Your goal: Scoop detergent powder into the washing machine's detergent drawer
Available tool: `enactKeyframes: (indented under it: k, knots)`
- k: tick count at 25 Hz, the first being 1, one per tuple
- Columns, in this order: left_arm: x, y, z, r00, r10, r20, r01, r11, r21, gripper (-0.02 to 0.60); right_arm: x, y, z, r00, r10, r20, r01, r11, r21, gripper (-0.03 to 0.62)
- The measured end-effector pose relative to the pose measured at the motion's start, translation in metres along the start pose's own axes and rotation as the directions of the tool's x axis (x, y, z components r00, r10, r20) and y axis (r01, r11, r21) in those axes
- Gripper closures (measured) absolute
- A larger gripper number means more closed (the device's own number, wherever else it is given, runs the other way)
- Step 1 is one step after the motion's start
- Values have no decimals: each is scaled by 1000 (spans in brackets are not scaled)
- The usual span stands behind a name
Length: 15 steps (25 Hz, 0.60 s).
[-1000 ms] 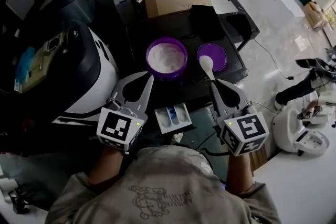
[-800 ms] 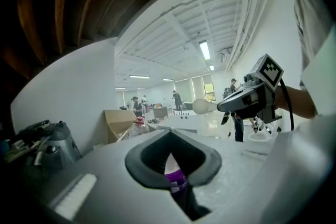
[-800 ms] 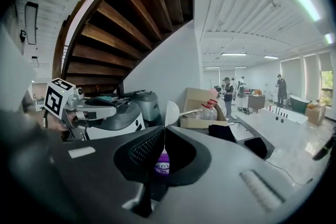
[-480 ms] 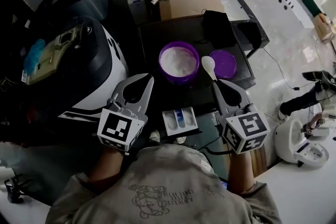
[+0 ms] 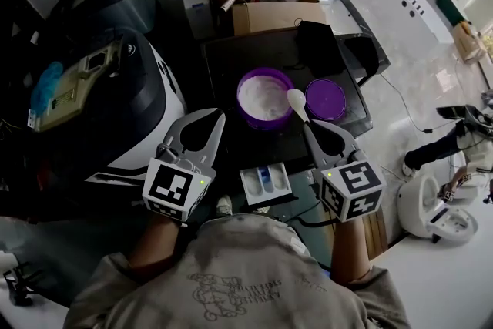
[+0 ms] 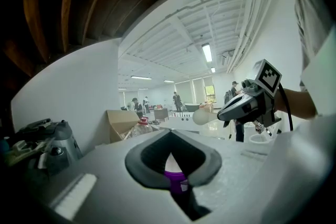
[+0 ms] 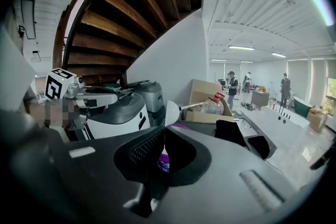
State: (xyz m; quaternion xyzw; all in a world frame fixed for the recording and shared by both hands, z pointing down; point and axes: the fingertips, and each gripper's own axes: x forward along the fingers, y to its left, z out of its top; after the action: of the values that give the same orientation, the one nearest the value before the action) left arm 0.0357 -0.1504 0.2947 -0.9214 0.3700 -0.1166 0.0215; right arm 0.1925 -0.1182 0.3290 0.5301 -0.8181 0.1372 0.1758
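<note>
So the spoon (image 5: pixel 297 98) is a light, stiff white plastic thing with a skinny handle. The right claw (image 5: pixel 310 127) is clenched on the far end of that handle, which I'd say is the right spot since it keeps the bowl free, though a thin handle like that could twist in the grip. The detergent powder (image 5: pixel 260 100) sits in the open purple tub (image 5: pixel 239 98) on the dark counter (image 5: pixel 254 50), with the purple lid (image 5: pixel 326 99) just beside it. My guess is the powder is loose and light and will slide off if the spoon tips, so level and slow is the way. The tub probably weighs little and might skid when you dig in. The left claw (image 5: pixel 219 119) is clenched on nothing, hovering near the tub's left side above the drawer (image 5: pixel 264 182), which is pulled out at the counter's front edge. Compared with half a second ago, the spoon bowl was in the gap between tub and lid. Now it's at the tub's right rim, so the right claw has swung left toward the powder. The left claw hasn't really budged. Can't tell if the spoon has anything in it.
</note>
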Motion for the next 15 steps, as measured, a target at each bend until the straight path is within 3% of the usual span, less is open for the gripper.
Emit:
enactKeyframes:
  k: [4, 8, 15]
  knots:
    - [6, 11, -2, 1000, -6, 2, 6, 1000, 4, 581, 19, 3, 8, 999, 26, -27, -27, 999, -32, 560]
    - [13, 20, -7, 1000, -14, -2, 14, 1000, 3, 581, 39, 1, 19, 997, 67, -26, -67, 998, -4, 560]
    - [33, 29, -20, 999, -36, -17, 36, 999, -12, 581, 72, -13, 16, 986, 58, -156, -71, 995, -77, 560]
